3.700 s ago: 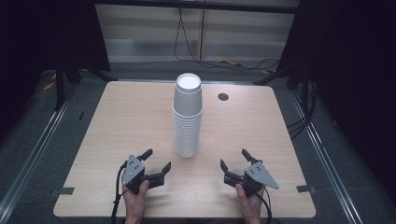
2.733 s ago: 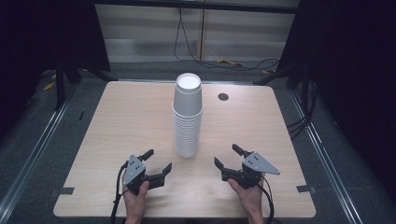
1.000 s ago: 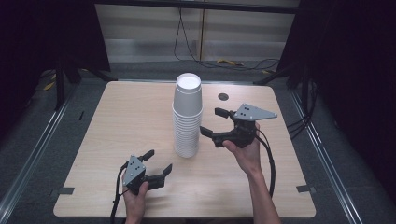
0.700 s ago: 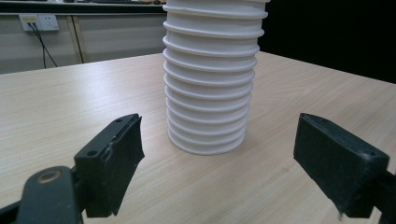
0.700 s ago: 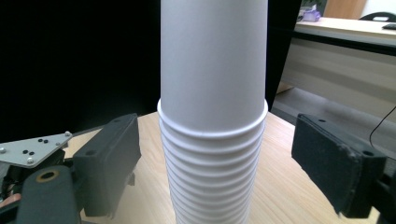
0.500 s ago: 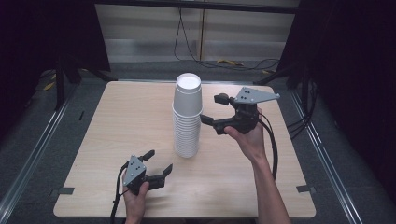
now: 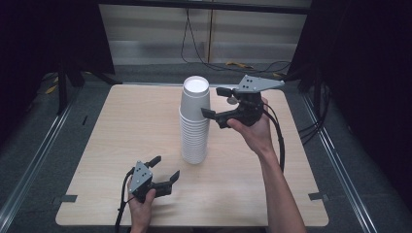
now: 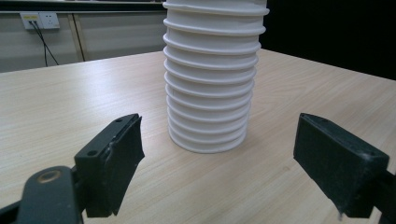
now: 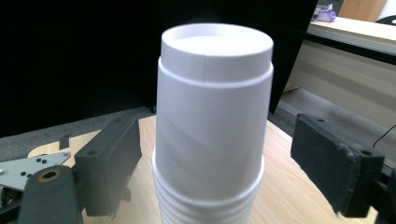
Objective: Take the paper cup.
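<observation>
My working surface is a light wooden table (image 7: 121, 126) with rounded corners. A stack of white paper cups (image 7: 194, 126) stands upside down near its middle (rims downward, the bottom one on the wood). I see a small dark round disc (image 7: 232, 100) toward the far edge.

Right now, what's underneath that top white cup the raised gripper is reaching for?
Under the top cup sits a stack of upside-down white paper cups, showing only as ringed rims, down to the wooden table. Their walls are hidden by nesting. The right gripper stands open beside the top cup.
</observation>
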Demonstrator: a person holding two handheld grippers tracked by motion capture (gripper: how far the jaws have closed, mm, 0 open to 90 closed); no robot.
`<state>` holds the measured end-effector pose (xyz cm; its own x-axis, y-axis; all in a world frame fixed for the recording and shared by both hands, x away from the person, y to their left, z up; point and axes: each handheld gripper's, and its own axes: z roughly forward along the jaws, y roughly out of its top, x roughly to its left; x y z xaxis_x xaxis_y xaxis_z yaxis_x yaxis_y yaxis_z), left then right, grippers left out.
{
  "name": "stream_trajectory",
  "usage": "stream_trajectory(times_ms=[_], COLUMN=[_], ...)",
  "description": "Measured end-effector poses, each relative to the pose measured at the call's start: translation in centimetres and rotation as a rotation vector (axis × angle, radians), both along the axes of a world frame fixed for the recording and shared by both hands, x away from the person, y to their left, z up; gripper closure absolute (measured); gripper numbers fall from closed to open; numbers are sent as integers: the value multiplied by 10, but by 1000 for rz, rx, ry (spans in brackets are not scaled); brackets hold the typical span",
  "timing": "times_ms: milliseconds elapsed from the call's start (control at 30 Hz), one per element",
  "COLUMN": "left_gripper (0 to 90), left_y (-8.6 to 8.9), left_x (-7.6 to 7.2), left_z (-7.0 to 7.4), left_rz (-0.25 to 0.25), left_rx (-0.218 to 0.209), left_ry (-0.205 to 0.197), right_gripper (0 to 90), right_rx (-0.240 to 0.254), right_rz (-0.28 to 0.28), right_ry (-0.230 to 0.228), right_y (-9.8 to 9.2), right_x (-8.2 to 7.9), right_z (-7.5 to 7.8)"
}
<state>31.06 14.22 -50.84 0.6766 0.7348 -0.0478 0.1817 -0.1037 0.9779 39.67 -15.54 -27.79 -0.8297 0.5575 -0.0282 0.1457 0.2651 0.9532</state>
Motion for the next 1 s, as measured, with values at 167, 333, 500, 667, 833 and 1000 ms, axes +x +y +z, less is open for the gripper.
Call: stream_trajectory(times_ms=[167,333,500,667,833,1000], left_gripper=[157,157,157,157,157,157], left_y=[0,0,0,1,1,1], left_x=[0,0,0,0,0,-1], left_z=[0,0,0,0,0,0], left_rz=[0,1,2,1,4,6], left_rx=[-4,-8,-9,-7,-6,-6], left_ry=[1,0,-1,-4,-4,-5], right_gripper=[150,139,142,149,148,149], right_rx=[-32,-65,-107,-138,-154,-167], right_rz=[8,18,42,55,62,73], right_ry=[21,41,66,94,110,129], right_y=[6,13,21,28,32,36], right_x=[8,16,22,29,33,36], right_z=[6,14,16,15,16,17])
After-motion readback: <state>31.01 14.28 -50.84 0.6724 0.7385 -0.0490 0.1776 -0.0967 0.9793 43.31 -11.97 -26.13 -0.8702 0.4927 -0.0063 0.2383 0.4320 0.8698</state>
